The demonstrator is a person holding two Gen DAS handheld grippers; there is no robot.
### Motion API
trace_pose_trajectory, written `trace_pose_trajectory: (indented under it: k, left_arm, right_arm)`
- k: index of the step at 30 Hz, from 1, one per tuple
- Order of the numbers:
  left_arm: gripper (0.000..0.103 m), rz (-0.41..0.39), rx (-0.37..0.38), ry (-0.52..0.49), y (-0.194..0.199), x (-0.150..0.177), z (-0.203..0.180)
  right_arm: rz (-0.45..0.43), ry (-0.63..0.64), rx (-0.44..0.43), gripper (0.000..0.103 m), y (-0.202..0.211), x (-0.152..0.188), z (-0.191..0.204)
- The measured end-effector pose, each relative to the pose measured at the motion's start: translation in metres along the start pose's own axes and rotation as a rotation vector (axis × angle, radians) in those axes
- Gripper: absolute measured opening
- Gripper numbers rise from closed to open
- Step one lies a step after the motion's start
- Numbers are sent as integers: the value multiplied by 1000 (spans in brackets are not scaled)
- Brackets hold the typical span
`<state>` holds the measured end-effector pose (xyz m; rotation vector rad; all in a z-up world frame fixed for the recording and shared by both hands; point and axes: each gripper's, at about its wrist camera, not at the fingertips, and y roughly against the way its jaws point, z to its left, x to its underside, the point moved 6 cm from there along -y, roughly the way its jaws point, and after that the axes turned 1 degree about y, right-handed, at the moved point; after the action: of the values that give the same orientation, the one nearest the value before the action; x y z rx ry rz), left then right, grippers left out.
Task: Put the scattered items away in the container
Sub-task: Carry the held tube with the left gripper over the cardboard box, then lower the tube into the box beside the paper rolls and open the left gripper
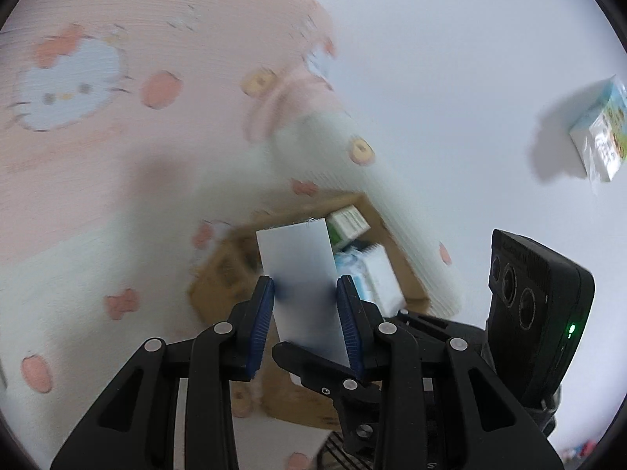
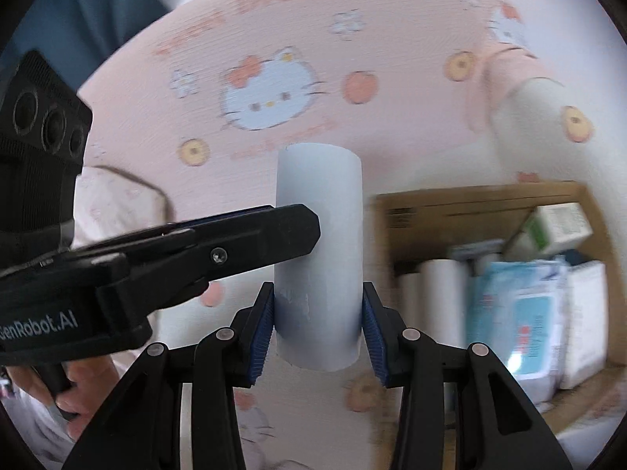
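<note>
One white roll [image 1: 298,258] [image 2: 319,196] is held by both grippers above a pink cartoon-cat blanket. My left gripper [image 1: 303,290] has its blue pads pressed on the roll's sides. My right gripper [image 2: 317,309] is shut on the same roll nearer one end. A finger of the left gripper [image 2: 254,235] crosses in front of the roll's middle in the right wrist view. In the left wrist view a right gripper finger [image 1: 309,360] shows at the roll's near end. An open cardboard box [image 1: 219,274] [image 2: 470,203] lies below and to the right.
The box holds white rolls [image 2: 439,293], wipes packs [image 2: 529,313] and a green-white carton [image 2: 556,227]. A small printed carton [image 1: 599,133] lies apart on the white surface [image 1: 431,78]. A person's hand [image 2: 78,391] grips the left tool. The pink blanket [image 2: 274,39] covers the rest.
</note>
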<state>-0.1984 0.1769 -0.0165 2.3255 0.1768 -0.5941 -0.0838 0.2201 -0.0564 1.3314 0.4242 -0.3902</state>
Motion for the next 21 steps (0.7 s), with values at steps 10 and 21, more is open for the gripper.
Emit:
trace_pose_trajectory:
  k: [10, 21]
  left_arm:
    - [37, 228, -21, -31, -74, -11, -34]
    - [37, 360, -214, 25, -109, 5, 6]
  right_arm:
    - [116, -153, -12, 40, 5, 9, -83]
    - [248, -264, -200, 40, -44, 32, -103]
